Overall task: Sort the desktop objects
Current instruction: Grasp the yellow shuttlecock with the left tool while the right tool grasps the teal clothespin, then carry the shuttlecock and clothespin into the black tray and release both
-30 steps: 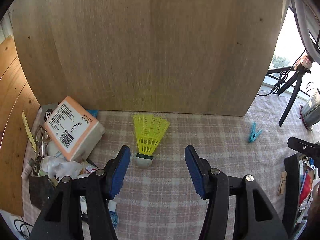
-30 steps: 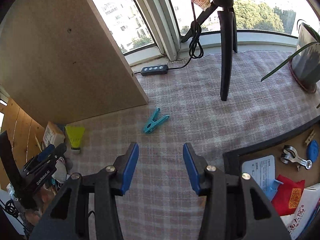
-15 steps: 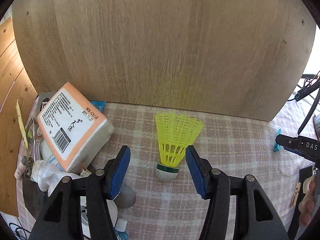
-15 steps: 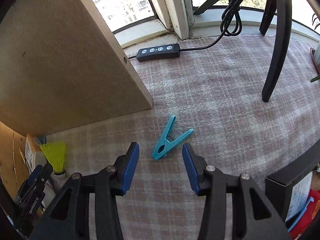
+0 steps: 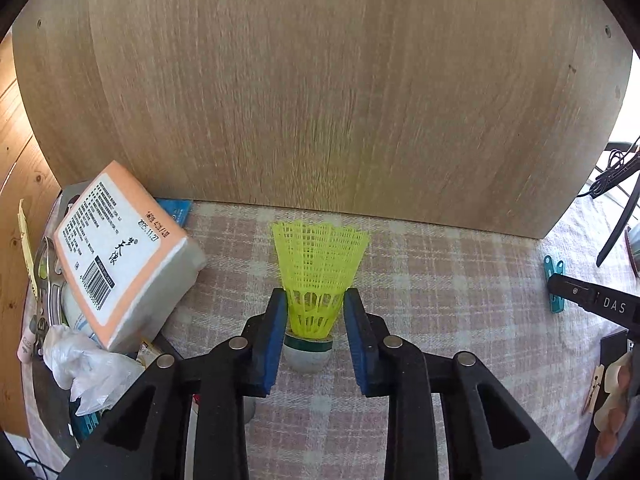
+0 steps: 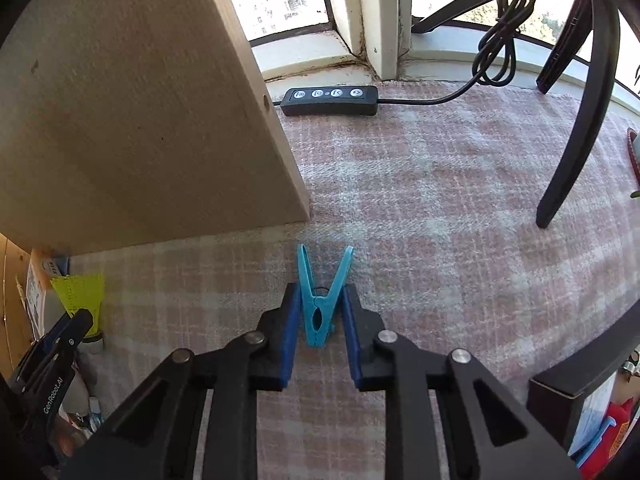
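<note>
Just before the wooden board (image 5: 320, 92), the yellow shuttlecock (image 5: 318, 280) stands cork-down, skirt up, grasped by the left hand-held gripper (image 5: 315, 312); a tissue pack (image 5: 120, 256) lies left. The right hand-held gripper (image 6: 320, 312) grasps the blue clothespin (image 6: 320, 300), legs pointing away.

The left tool (image 5: 315, 312) grips a yellow shuttlecock (image 5: 318, 280) standing cork-down on the checked tabletop (image 5: 440, 280), a wooden board (image 5: 320, 100) behind, tissue pack (image 5: 120, 256) left

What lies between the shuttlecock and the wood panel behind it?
Only bare plaid cloth between the shuttlecock and the panel, as the left wrist view shows.
</note>
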Tool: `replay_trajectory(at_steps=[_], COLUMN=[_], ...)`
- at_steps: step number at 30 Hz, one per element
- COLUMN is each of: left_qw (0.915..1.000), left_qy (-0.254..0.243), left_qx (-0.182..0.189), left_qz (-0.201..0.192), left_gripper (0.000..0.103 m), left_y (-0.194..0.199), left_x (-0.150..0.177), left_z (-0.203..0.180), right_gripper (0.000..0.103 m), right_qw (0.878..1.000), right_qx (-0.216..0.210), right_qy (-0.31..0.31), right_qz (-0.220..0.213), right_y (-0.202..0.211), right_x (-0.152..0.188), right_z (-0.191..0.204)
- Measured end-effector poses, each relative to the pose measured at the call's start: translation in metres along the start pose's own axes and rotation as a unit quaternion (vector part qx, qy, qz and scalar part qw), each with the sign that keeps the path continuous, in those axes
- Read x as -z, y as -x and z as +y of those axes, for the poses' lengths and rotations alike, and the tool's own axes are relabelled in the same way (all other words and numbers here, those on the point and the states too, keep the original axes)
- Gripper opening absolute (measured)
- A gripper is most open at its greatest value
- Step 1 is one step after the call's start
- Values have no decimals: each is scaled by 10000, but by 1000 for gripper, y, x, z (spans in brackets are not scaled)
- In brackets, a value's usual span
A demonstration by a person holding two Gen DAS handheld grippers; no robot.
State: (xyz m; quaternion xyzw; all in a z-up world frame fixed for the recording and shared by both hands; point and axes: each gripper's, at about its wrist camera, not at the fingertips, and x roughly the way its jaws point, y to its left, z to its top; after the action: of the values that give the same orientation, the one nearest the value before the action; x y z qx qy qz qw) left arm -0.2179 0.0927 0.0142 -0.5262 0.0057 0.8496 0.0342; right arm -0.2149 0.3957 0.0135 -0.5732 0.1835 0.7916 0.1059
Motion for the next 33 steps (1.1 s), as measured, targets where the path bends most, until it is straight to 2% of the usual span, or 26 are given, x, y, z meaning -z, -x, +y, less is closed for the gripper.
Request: replay_trajectory(at_steps=[6,11,17,20,21,26,28,33], left_qw=[9999,9998,9991,9990,9990,9972,9956,9883], left_qy=[-110,-19,-158,-123,-123,-320,-471,-986], left_qx=[9,159,286,346,376,588,720,1092], left_qz=[-54,-89,-274,-237,-222,-331,-379,-399], left_gripper=[24,22,22,22,22,22,22,22], left_y=[10,19,41,48,50,85,92,105], left_x=[13,19,30,36,29,30,29,31], left_z=[-7,1,1,2,-3,-23,-44,-107], right_gripper=[20,20,20,20,20,20,20,20], right_qw=[9998,9997,9994,9989,9988,9978,9975,9948], right_qx=[-149,-239,-340,-413,-429,-448,-372,-104], right_qy=[50,4,-48,-143,-156,-288,-353,-664], right_qz=[83,64,-79,-166,-198,-383,-493,-760], right_y=[6,18,44,61,65,88,102,137], right_x=[18,37,53,61,62,54,61,83], right_z=[-4,-16,-35,-54,-58,-80,-90,-143])
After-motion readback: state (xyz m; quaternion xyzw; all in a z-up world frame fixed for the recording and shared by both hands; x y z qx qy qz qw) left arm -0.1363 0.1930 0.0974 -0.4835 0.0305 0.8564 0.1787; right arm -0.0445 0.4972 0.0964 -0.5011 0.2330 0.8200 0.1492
